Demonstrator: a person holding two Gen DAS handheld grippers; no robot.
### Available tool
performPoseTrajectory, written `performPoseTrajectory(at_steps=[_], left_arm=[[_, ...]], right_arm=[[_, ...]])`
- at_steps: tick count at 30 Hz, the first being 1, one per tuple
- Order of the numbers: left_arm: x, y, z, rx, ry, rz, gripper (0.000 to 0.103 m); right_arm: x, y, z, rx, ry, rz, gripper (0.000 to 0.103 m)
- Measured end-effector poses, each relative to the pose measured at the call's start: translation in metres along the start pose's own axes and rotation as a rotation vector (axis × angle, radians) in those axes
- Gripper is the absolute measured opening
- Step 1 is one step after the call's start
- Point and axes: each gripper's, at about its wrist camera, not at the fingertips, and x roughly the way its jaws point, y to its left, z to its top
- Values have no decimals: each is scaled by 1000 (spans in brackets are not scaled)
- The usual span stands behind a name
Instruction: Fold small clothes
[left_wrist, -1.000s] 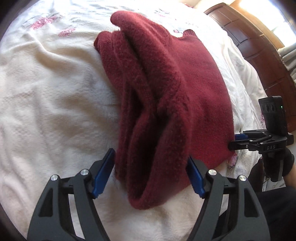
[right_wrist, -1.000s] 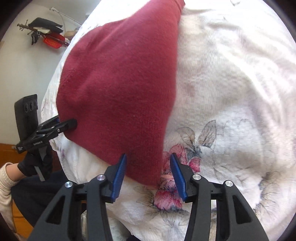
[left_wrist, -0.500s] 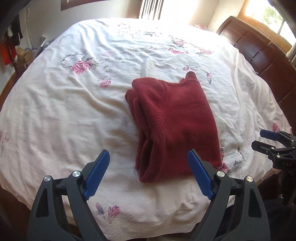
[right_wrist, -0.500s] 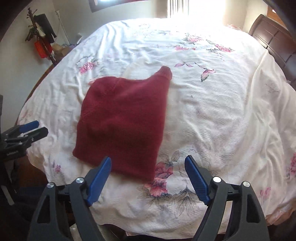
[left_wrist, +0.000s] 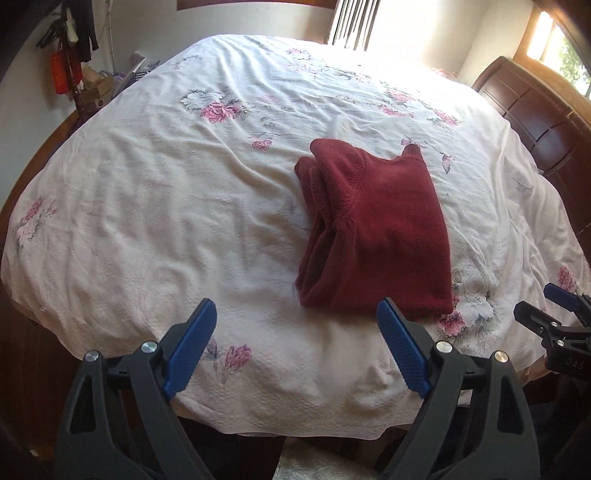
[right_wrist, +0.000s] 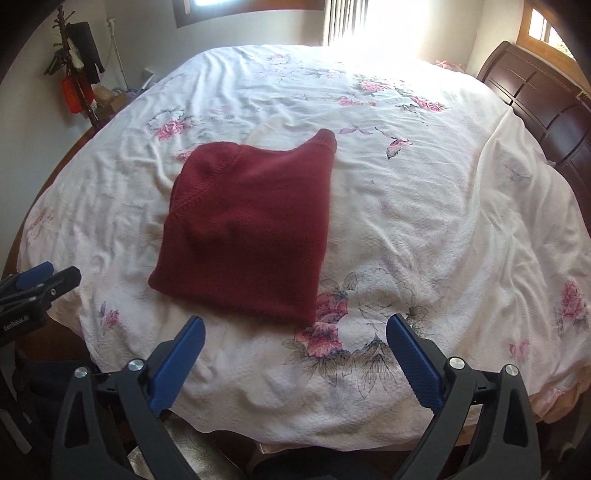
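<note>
A dark red fleece garment (left_wrist: 373, 229) lies folded into a compact stack on the white floral bedspread (left_wrist: 166, 206), near the bed's front edge. In the right wrist view the same garment (right_wrist: 251, 229) shows its smooth top layer and a cuff at the far corner. My left gripper (left_wrist: 295, 314) hangs open in front of the bed, short of the garment, with nothing between its blue pads. My right gripper (right_wrist: 295, 330) is open too, held back from the garment's near right corner. Each gripper also appears at the edge of the other's view, left gripper (right_wrist: 40, 284) and right gripper (left_wrist: 546, 310).
A dark wooden headboard (left_wrist: 535, 110) stands at the right of the bed. A coat stand with hanging items (right_wrist: 74, 74) and boxes (left_wrist: 96, 92) sit by the left wall. A bright window (right_wrist: 369, 22) is behind the bed.
Both grippers have pulled back and up from the garment, which was close between their pads a second ago. Both jaws have spread wider. The folded garment stays where it lay.
</note>
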Motion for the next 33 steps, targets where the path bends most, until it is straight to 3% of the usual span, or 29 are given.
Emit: performPoseTrajectory(at_steps=[5, 15, 33], left_arm=[[0, -3, -12, -5, 11, 1, 88], [-10, -14, -6, 44, -29, 8, 88], [8, -22, -5, 63, 30, 15, 88]], right_arm=[[-1, 6, -5, -6, -4, -31, 99], [1, 4, -11, 44, 15, -43, 99], [3, 2, -10, 66, 25, -23, 99]])
